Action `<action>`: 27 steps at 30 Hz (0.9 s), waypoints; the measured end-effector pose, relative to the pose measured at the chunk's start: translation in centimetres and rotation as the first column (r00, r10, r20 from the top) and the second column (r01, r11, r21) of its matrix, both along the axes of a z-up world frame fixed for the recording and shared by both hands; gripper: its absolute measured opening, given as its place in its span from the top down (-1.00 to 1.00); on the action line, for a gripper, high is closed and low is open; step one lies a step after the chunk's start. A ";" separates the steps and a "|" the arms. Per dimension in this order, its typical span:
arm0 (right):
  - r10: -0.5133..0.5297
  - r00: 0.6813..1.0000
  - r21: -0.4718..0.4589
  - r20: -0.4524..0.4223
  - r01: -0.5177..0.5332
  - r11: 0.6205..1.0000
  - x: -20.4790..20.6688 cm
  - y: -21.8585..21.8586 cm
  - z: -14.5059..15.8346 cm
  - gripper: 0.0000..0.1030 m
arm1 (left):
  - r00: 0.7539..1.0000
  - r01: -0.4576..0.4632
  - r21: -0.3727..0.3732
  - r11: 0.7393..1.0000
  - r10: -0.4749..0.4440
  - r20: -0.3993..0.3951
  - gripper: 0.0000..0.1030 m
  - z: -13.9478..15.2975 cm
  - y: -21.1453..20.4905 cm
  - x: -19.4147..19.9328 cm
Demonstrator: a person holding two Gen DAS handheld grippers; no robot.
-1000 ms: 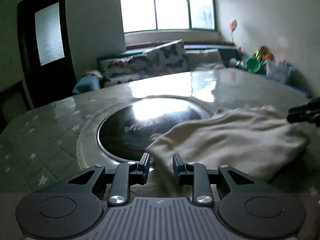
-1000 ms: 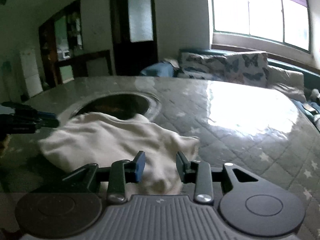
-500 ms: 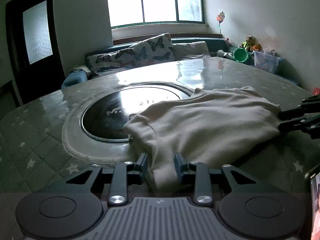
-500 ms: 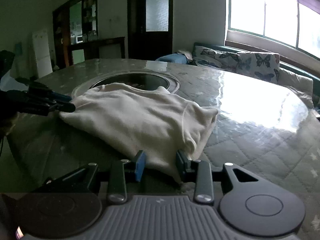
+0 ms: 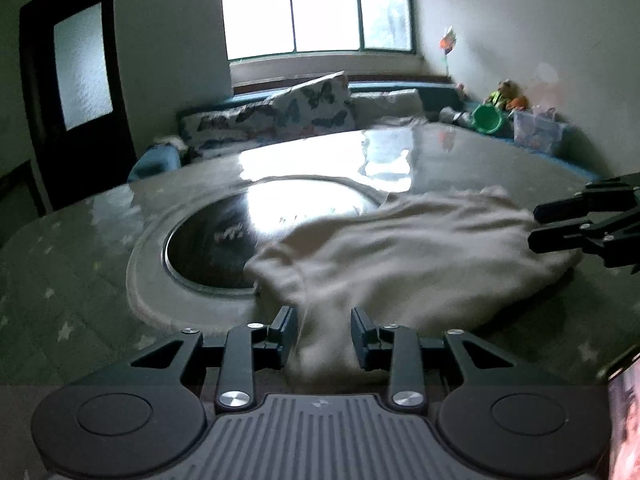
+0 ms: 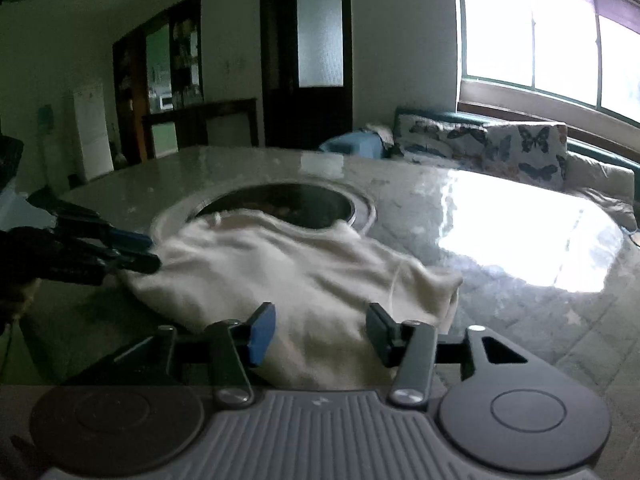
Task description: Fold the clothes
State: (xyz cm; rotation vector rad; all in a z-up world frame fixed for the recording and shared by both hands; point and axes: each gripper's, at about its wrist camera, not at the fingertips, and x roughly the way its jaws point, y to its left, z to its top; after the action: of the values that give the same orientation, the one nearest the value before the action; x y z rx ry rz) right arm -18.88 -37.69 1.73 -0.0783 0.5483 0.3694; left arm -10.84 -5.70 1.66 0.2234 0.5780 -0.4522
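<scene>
A cream garment (image 5: pixel 404 256) lies bunched on the table, its far edge over the dark round inset (image 5: pixel 216 248). My left gripper (image 5: pixel 323 330) is at the garment's near corner, and a strip of cloth is pinched between its fingers. In the right wrist view the same cream garment (image 6: pixel 288 276) spreads ahead. My right gripper (image 6: pixel 320 334) stands open, wide apart, with cloth lying loose between its fingers. Each gripper shows in the other's view: the right gripper (image 5: pixel 560 220) at the garment's right end, the left gripper (image 6: pixel 132 252) at its left end.
The quilted, star-patterned table cover (image 5: pixel 72 292) has a glossy sheet over it and reflects the window. A sofa with butterfly cushions (image 5: pixel 304 108) stands behind the table. Toys and a green bucket (image 5: pixel 486 118) sit at the far right. A dark door (image 6: pixel 308 64) is beyond.
My right gripper's fingers have spread wider and let the cloth go. The left gripper keeps its hold on the corner. The garment has shifted and bunched a little.
</scene>
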 end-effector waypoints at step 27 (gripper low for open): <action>-0.070 0.997 0.039 -0.015 0.070 0.997 4.8 -2.3 -0.3 -0.96 | 0.990 -0.143 -0.084 0.986 0.142 -0.009 -0.59 0.6 2.2 2.4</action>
State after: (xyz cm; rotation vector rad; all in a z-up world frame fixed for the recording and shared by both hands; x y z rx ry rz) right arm -14.04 -39.94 1.39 -0.0180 0.5553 0.3128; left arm -8.45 -3.51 2.29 0.0998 0.5723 -0.3375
